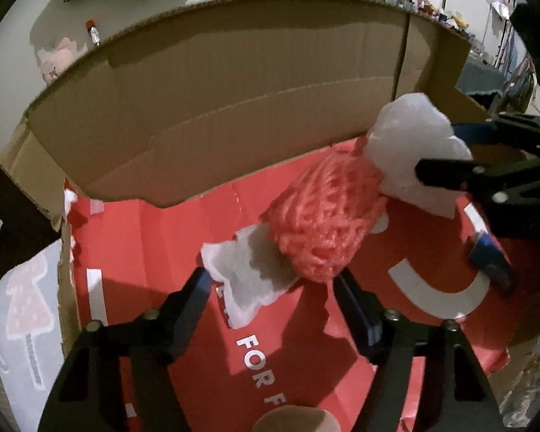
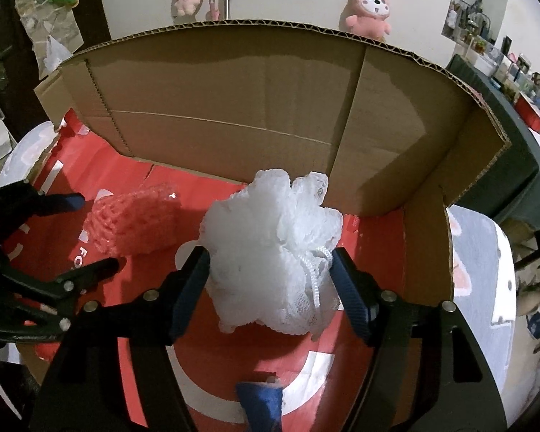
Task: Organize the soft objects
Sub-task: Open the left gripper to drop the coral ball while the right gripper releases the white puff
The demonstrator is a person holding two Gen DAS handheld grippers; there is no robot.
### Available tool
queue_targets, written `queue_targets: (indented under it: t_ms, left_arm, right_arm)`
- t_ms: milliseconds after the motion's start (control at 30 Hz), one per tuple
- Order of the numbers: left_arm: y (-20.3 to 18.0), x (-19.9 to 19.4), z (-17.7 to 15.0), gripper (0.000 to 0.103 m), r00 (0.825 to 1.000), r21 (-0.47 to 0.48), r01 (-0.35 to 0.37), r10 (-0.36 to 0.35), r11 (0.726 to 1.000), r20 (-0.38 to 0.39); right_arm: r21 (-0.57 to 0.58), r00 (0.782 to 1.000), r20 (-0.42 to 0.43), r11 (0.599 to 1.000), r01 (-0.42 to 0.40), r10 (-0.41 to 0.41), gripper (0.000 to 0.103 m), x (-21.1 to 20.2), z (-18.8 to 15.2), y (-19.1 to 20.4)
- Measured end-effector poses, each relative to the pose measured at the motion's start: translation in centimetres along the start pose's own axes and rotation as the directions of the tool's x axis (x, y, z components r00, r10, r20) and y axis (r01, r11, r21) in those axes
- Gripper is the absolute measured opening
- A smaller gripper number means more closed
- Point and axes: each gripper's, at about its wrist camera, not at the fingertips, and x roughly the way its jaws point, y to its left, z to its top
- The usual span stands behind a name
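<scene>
White mesh fills your right claw (image 2: 270,273): the puffy bath pouf (image 2: 273,252), ruffled netting gathered into a ball with a braided cord loop hanging down its front, sits right between the blue ribbed pads (image 2: 349,295). The pads sit at its flanks, but whether they press it or merely flank it you cannot tell from here. Off to that claw's left lies the coral knitted piece (image 2: 133,223), chunky looped yarn in a soft lump, resting on the glossy red printed floor (image 2: 374,252) of the cardboard box (image 2: 234,100), whose corrugated edges show raw. Your left claw (image 1: 273,288) stands wide with nothing pinched; the coral knit (image 1: 320,223) sits just ahead of its tips, nearer the right finger, the white pouf (image 1: 410,144) beyond it.
</scene>
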Motion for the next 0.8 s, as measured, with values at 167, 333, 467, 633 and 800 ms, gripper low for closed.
queue_targets:
  t_ms: [167, 333, 467, 633, 800]
  left_arm:
    - [1.0, 0.5, 0.2, 0.071, 1.000, -0.043, -0.001, 0.001, 0.999, -0.014]
    - [1.0, 0.5, 0.3, 0.052, 1.000, -0.044, -0.010, 0.009, 0.999, -0.024]
    - [1.0, 1.3, 1.3, 0.036, 1.000, -0.048, -0.003, 0.002, 0.999, -0.029]
    - [1.5, 1.3, 1.7, 0.014, 1.000, -0.044, 0.025, -0.025, 0.999, -0.006]
    - [1.2, -0.5, 0.8, 0.014, 0.999, -0.046, 0.031, -0.031, 0.998, 0.016]
  right_arm:
    - [0.001, 1.000, 0.009, 1.000, 0.000, 0.000, 0.068, -0.3, -0.1, 0.0]
    - [0.008, 1.000, 0.023, 1.000, -0.006, 0.005, 0.068, -0.6, 0.2, -0.2]
    - [0.008, 1.000, 0.027, 1.000, -0.010, 0.010, 0.068, -0.5, 0.3, -0.4]
    - [-0.001, 1.000, 0.027, 1.000, -0.015, 0.015, 0.068, -0.4, 0.1, -0.3]
    - [-0.002, 0.999, 0.042, 1.000, -0.023, 0.023, 0.068, -1.2, -0.2, -0.1]
